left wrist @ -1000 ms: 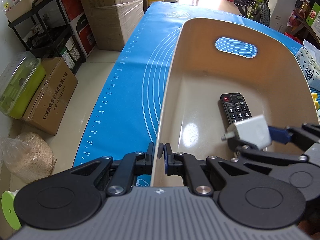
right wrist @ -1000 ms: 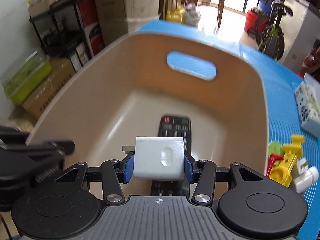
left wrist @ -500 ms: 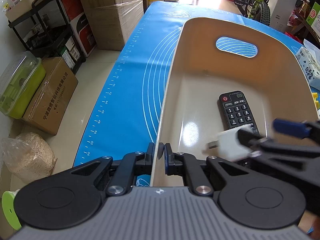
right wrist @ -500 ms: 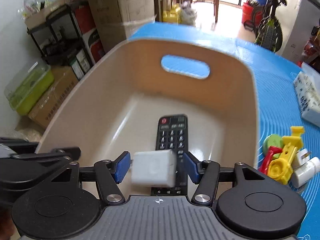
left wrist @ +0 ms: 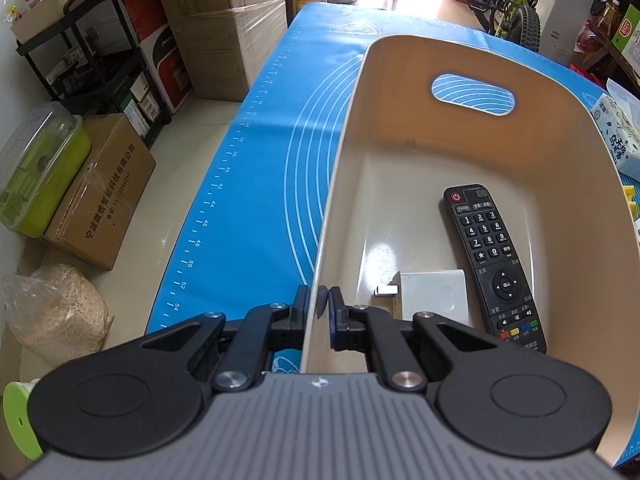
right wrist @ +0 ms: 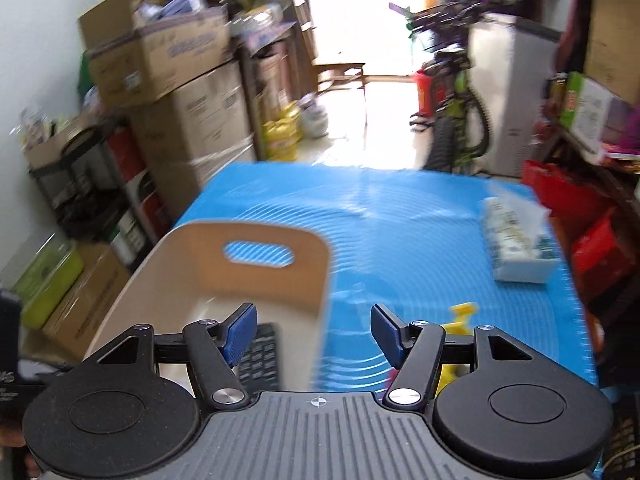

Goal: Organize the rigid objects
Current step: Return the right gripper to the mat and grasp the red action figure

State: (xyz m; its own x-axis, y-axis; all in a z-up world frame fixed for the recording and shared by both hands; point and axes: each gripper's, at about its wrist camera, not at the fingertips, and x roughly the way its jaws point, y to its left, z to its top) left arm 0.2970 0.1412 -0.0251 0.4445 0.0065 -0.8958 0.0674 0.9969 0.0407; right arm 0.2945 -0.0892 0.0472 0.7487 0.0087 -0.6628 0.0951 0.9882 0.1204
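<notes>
Beige plastic bin (left wrist: 400,152) with a cut-out handle sits on a blue mat (left wrist: 256,184) covering the table, and inside it a black remote control (left wrist: 490,256) lies flat with a white charger plug (left wrist: 434,294) touching its left side. The left gripper (left wrist: 323,308) has its jaws clamped on the bin's near-left rim, one jaw inside the wall and one outside. The right gripper (right wrist: 314,330) is above the bin's right wall, its blue-padded jaws apart and opening with nothing between them, near yellow toy pieces (right wrist: 464,314) and a tissue pack (right wrist: 518,240) on the mat.
</notes>
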